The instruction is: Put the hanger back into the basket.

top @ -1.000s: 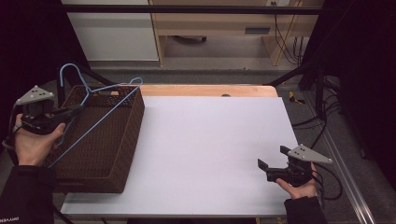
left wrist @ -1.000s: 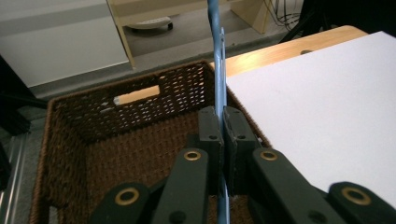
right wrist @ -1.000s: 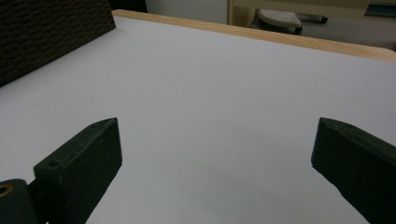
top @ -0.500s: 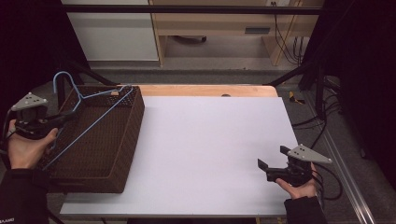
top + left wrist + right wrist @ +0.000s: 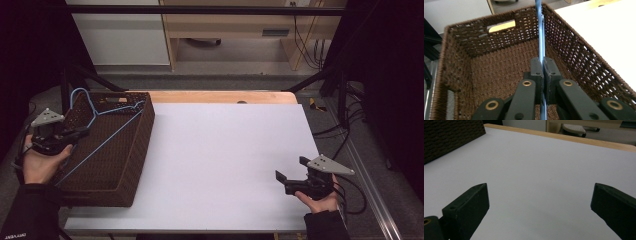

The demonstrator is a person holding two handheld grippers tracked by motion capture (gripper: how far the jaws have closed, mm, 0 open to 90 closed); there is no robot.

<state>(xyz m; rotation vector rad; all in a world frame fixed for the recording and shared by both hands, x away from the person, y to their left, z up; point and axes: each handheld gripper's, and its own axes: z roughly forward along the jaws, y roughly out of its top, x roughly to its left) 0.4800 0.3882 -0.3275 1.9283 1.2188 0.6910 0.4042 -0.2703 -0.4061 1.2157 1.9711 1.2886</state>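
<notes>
Thin blue wire hanger (image 5: 107, 131) is pinched by left gripper (image 5: 541, 65) fingers over dark brown wicker basket (image 5: 131, 150); hook could be snagged on the weave. Right gripper (image 5: 290, 176) fingers are spread.

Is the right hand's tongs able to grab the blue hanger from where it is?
Probably not. The right tongs sit open at the table's near right edge, while the blue hanger is across in the brown basket, pinched by the left tongs.

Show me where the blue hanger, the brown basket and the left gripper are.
blue hanger (image 5: 540, 30): left gripper view, its wire above the jaws.
brown basket (image 5: 131, 165): high view, its right wall.
left gripper (image 5: 543, 72): left gripper view, between its fingertips.
</notes>
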